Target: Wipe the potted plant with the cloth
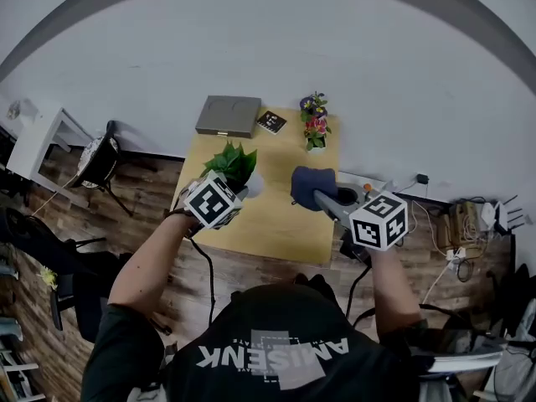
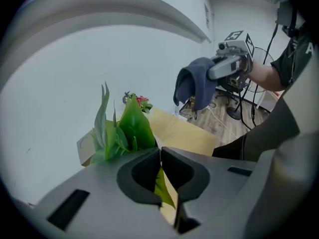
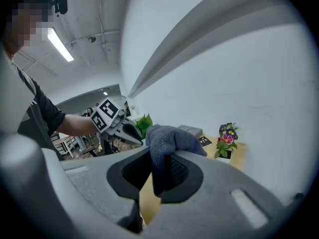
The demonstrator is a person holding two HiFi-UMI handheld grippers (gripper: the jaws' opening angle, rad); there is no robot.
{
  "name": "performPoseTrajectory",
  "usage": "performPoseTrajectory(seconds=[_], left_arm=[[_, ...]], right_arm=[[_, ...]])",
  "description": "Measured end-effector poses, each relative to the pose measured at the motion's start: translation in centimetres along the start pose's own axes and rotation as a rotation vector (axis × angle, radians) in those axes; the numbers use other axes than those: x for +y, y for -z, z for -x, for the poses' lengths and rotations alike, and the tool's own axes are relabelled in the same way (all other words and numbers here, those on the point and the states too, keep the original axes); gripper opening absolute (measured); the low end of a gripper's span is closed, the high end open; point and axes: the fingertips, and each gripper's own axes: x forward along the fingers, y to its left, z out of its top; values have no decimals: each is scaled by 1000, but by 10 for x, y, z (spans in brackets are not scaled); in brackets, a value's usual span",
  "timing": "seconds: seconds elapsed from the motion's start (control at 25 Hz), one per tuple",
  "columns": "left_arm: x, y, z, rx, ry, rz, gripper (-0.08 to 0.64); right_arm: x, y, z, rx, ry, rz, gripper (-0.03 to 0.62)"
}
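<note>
Holding two items. Potted plant: one leaf pinched between my left gripper fingers, I judge to steady it. Cloth: clenched in my right gripper fingers, raised near the left fingers, ready for wiping.

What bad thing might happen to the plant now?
1. The left gripper is pinching one thin leaf. A tug might tear it or drag the plant over.
2. The cloth is bunched up in the right gripper. A hard wipe might bend or snap the leaves.
</note>
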Motion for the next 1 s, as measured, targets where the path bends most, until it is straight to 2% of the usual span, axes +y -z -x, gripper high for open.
performPoseTrajectory(seconds=[0.16, 0.28, 0.48, 0.8, 1.0], left_arm=[[-6, -1, -38, 37, 10, -45, 14], [-6, -4, -66, 62, -10, -65, 14], [-16, -12, -110, 106, -41, -194, 17], [-19, -2, -165, 167, -60, -209, 18], [-16, -5, -192, 172, -91, -217, 17]], right_arm=[[-16, 0, 8, -33, 27, -27, 37], [-31, 0, 17, -50, 30, -36, 37], [-55, 4, 30, -77, 50, -65, 37], [-82, -3, 31, -112, 29, -70, 37], [-101, 2, 33, -123, 26, -73, 37]])
